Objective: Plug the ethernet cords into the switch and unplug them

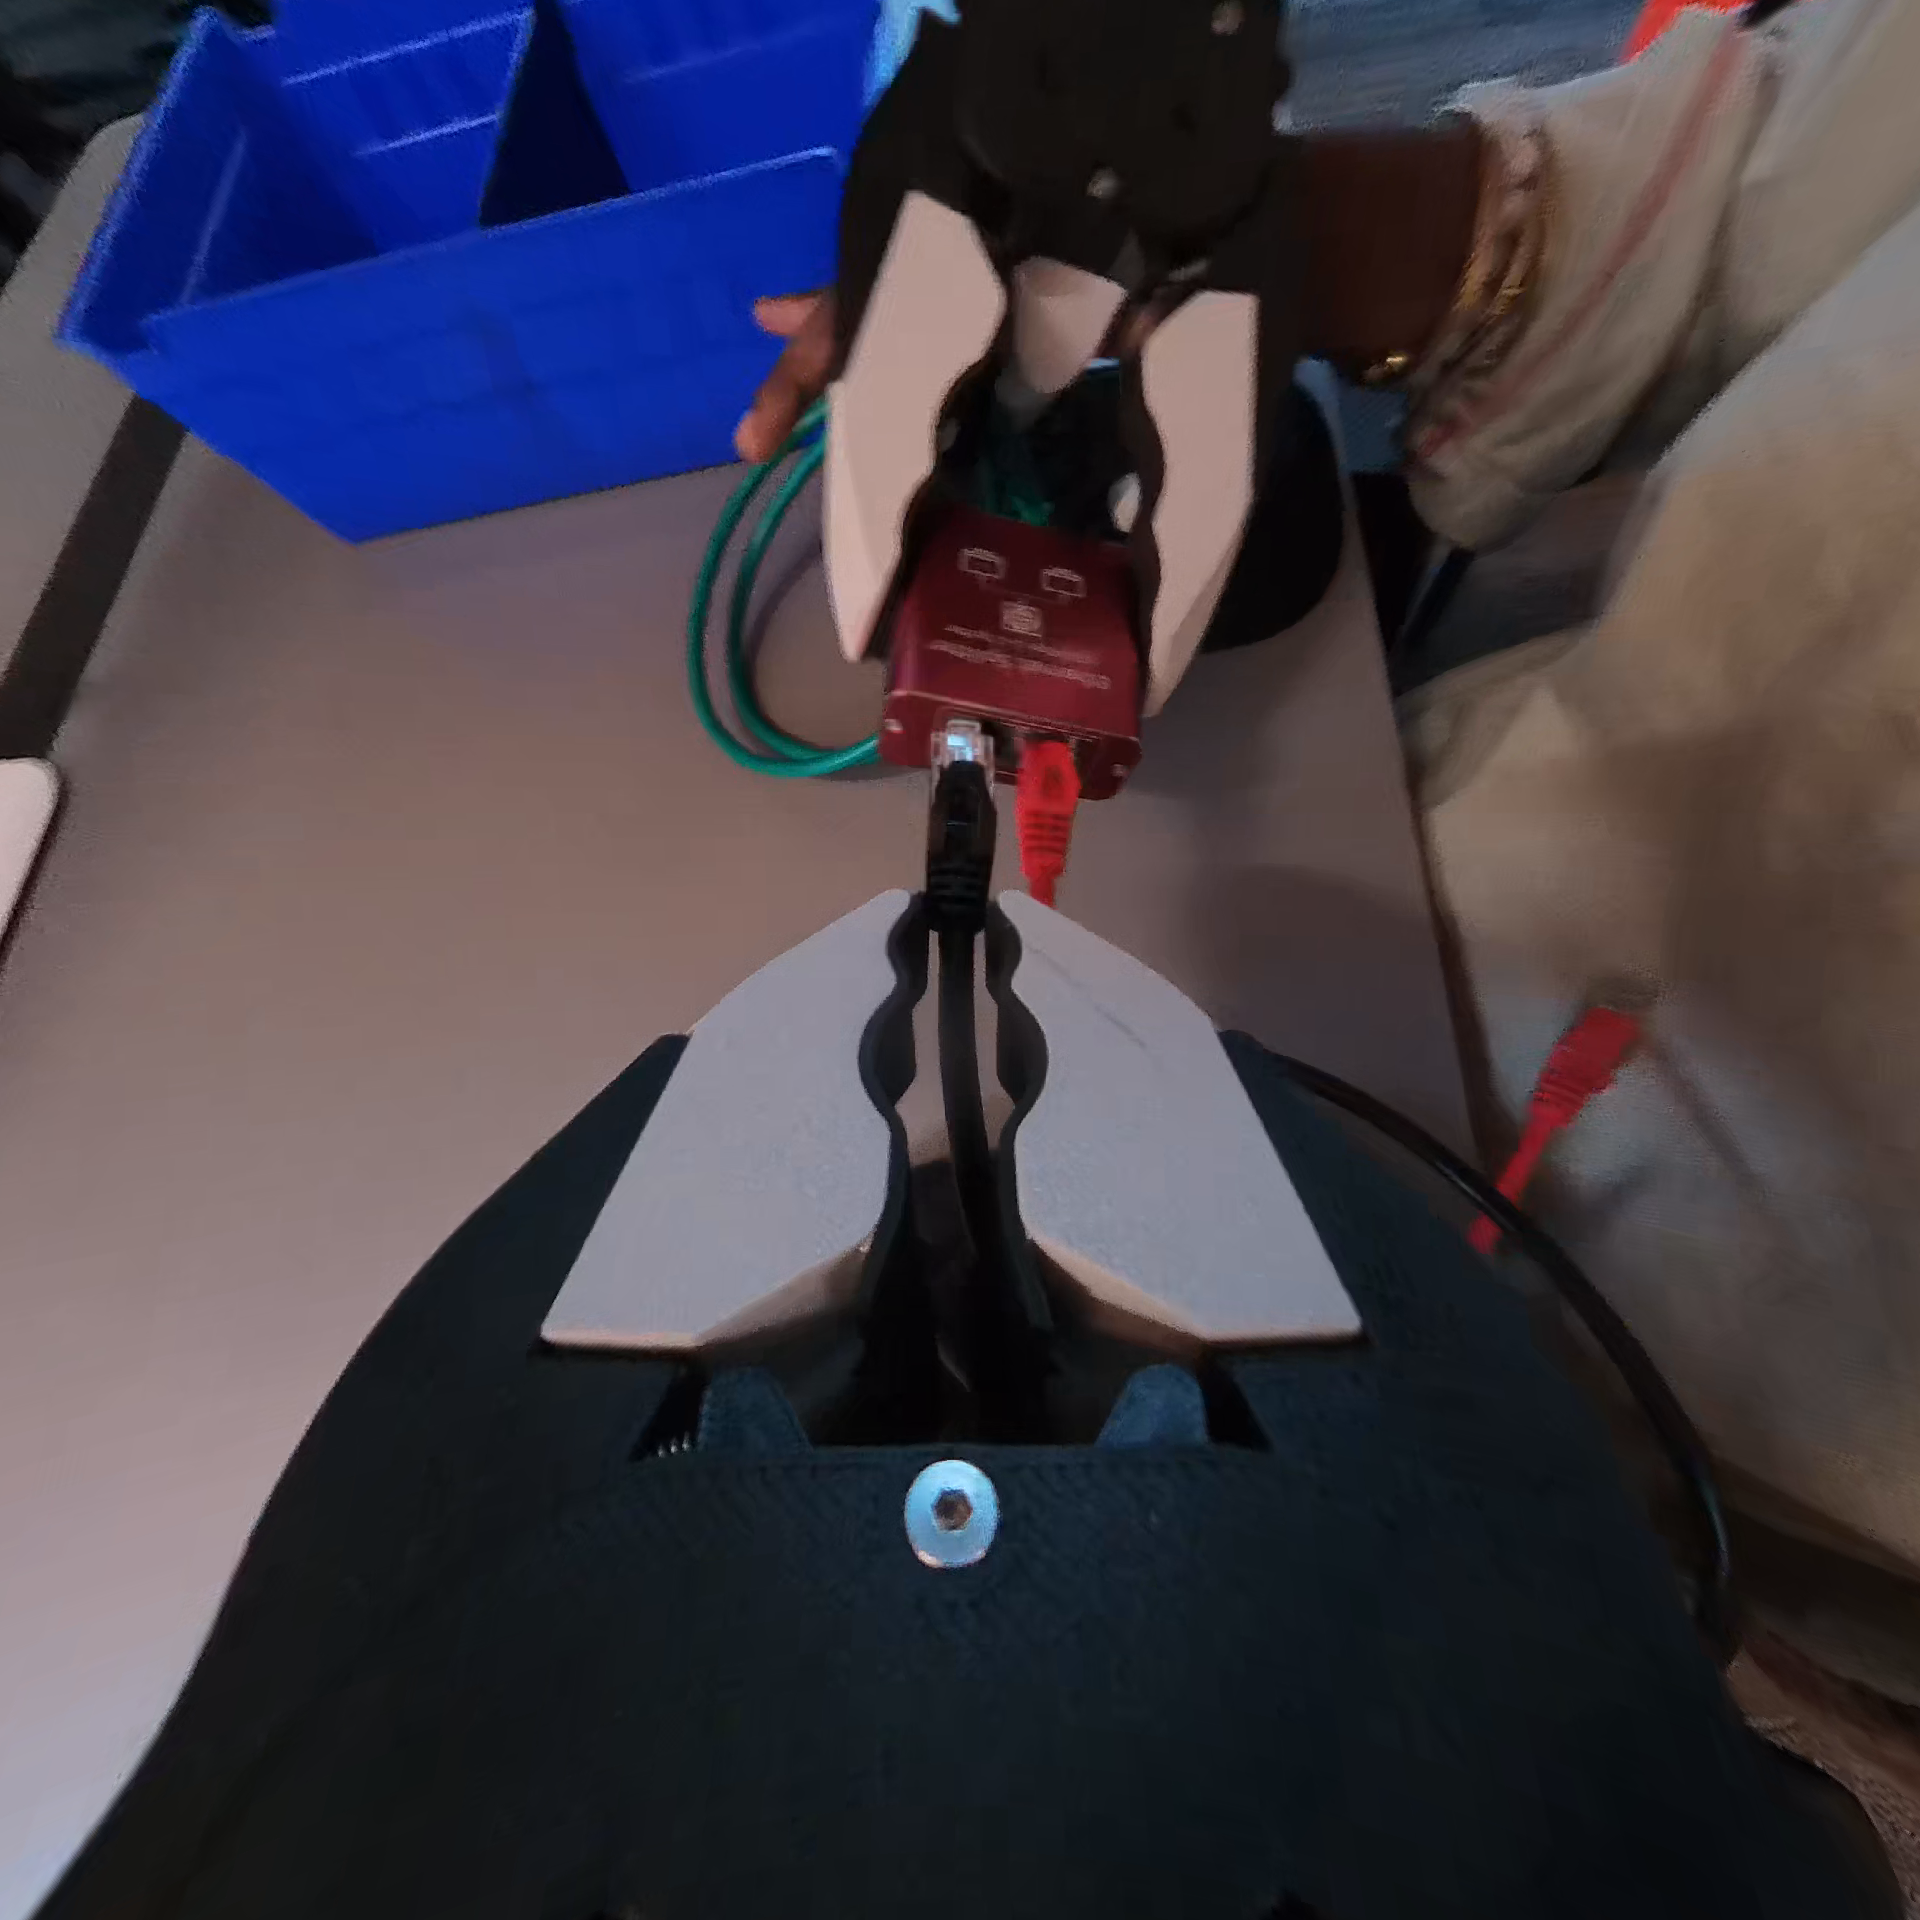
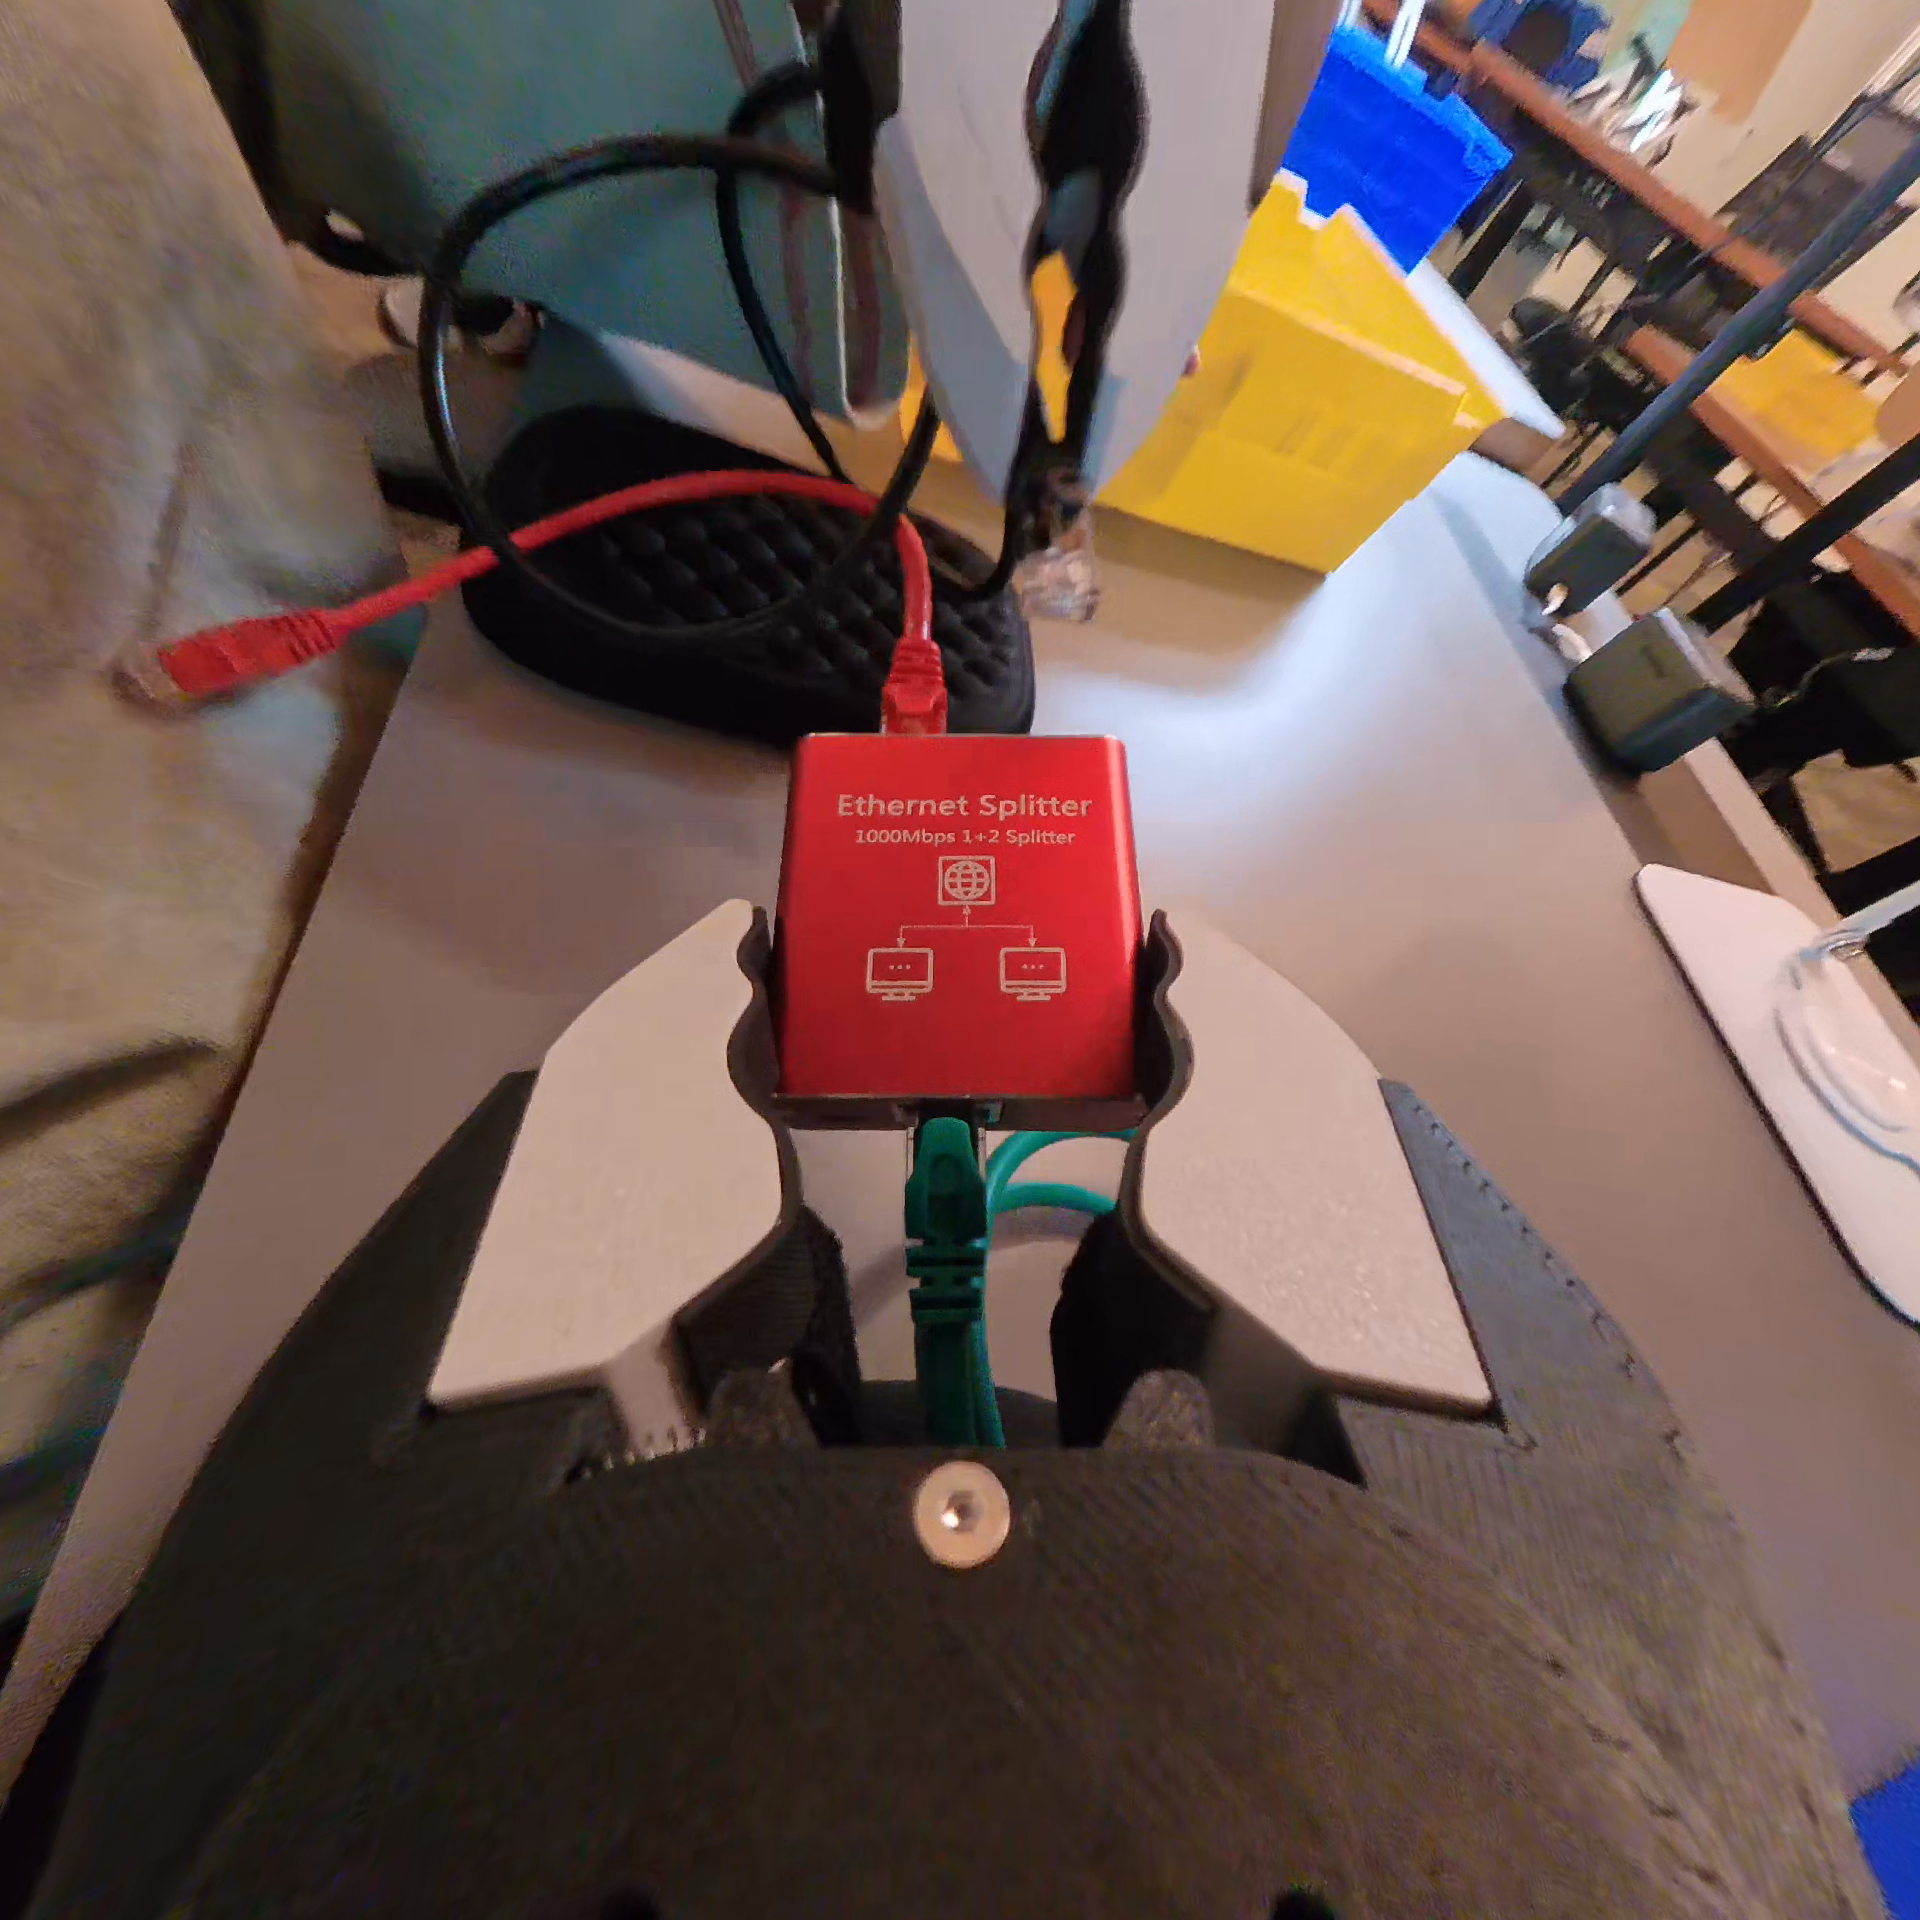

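A red switch (image 2: pixel 961 1029) lies on the grey table, and my right gripper (image 2: pixel 961 925) is shut on its two sides. A green cord (image 2: pixel 945 1205) is plugged into its near side and a red cord (image 2: pixel 914 681) into its far side. In the left wrist view, my left gripper (image 1: pixel 956 904) is shut on a black cord (image 1: pixel 958 831). Its clear plug (image 1: pixel 964 750) sits just in front of the switch's (image 1: pixel 997 623) free port, beside the plugged red cord (image 1: pixel 1044 800). The right wrist view shows that plug (image 2: pixel 1060 571) still short of the switch.
Blue bins (image 1: pixel 416 312) stand at the back left, a yellow bin (image 2: pixel 1299 395) behind the left gripper. The red cord's loose end (image 1: pixel 1579 1060) hangs off the table edge against a person's beige clothing. A white mat (image 2: pixel 1766 1039) and black adapters (image 2: pixel 1652 686) lie at the right. One gripper's finger ends stand about 8 centimeters off the other's.
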Tool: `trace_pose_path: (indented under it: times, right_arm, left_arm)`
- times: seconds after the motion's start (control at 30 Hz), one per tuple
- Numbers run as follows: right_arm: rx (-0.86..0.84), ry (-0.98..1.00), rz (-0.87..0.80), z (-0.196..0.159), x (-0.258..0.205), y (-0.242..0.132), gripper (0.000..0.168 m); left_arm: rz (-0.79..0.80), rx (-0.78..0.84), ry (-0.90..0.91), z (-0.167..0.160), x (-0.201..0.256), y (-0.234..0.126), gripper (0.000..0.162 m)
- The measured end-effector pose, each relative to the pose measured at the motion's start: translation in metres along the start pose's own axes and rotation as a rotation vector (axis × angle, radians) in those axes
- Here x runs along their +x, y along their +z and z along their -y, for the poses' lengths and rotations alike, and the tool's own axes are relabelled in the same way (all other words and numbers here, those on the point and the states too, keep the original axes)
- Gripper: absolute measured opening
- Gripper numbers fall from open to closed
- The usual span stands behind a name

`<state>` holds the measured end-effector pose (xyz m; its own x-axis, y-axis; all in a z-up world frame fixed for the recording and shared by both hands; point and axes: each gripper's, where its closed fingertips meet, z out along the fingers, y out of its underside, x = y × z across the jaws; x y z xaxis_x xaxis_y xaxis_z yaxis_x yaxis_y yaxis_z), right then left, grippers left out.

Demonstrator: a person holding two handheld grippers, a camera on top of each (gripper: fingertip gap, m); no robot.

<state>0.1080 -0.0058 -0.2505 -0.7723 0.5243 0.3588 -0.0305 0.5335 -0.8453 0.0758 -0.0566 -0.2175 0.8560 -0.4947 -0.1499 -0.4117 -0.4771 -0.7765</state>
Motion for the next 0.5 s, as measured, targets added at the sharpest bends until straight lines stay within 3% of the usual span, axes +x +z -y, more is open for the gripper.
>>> trace_pose_path:
  times: [0.23, 0.5]
  right_arm:
    - [0.083, -0.026, -0.029, 0.011, 0.001, -0.008, 0.068]
    - [0.016, -0.053, -0.037, 0.016, 0.001, -0.006, 0.069]
  left_arm:
    - [-0.038, 0.007, 0.024, 0.005, 0.007, 0.009, 0.01]
    - [-0.013, -0.04, 0.009, 0.004, 0.006, 0.012, 0.01]
